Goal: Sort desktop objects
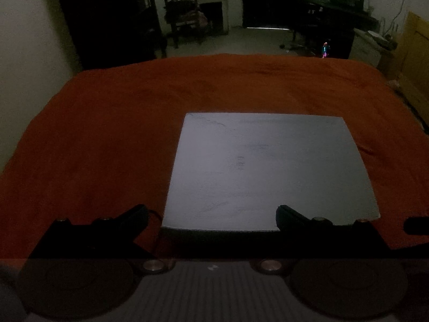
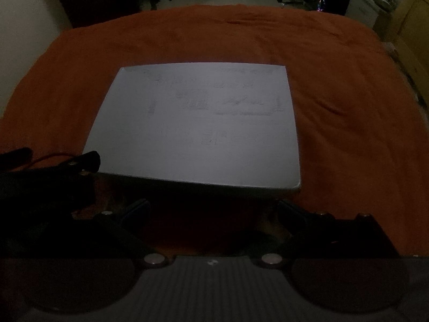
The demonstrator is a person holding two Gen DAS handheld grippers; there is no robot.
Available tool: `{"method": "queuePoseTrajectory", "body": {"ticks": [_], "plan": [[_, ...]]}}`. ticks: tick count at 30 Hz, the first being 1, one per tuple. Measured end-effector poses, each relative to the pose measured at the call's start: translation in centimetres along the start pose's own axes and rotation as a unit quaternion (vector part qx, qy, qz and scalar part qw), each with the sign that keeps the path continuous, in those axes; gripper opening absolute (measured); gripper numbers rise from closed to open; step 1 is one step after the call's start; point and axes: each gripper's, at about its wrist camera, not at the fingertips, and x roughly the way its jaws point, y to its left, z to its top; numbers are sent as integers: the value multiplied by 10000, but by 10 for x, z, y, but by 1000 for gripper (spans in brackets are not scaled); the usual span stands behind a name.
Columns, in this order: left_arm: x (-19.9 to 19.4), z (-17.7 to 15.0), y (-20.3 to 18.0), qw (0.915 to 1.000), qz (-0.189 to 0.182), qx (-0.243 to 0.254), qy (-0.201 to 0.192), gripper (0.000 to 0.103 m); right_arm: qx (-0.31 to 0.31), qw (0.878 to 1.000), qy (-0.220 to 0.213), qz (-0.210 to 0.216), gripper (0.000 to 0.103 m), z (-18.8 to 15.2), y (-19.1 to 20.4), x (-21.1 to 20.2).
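Flat pale-grey rectangular sheet (image 2: 198,123) lies on orange cloth-covered table (image 2: 348,107). Both grippers, left (image 1: 211,214) & right (image 2: 211,209), hover near its near edge w/ jaws spread, empty. Approach step, probably; next needs an edge pinch.

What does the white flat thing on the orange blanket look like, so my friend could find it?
Start at the big orange blanket that covers the whole surface. In its near middle lies a flat pale sheet, a rectangle with faint grey print. It is the only light thing on the cloth, just ahead of the two dark open tools.
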Motion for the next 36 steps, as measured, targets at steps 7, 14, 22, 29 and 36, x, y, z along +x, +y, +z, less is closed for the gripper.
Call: {"method": "queuePoseTrajectory", "body": {"ticks": [7, 14, 22, 29, 36], "plan": [[5, -3, -4, 9999, 77, 32, 113, 103, -102, 9999, 121, -46, 103, 4, -2, 10], [7, -3, -2, 9998, 113, 31, 152, 103, -72, 9999, 87, -115, 103, 8, -7, 12], [8, -3, 0, 9997, -177, 107, 104, 103, 127, 9995, -159, -238, 103, 16, -11, 10], [11, -2, -1, 9999, -4, 19, 111, 103, 158, 9993, -231, -247, 103, 15, -6, 6], [12, -1, -5, 9999, 9, 26, 127, 103, 171, 9993, -245, -244, 103, 16, -7, 7]]}}
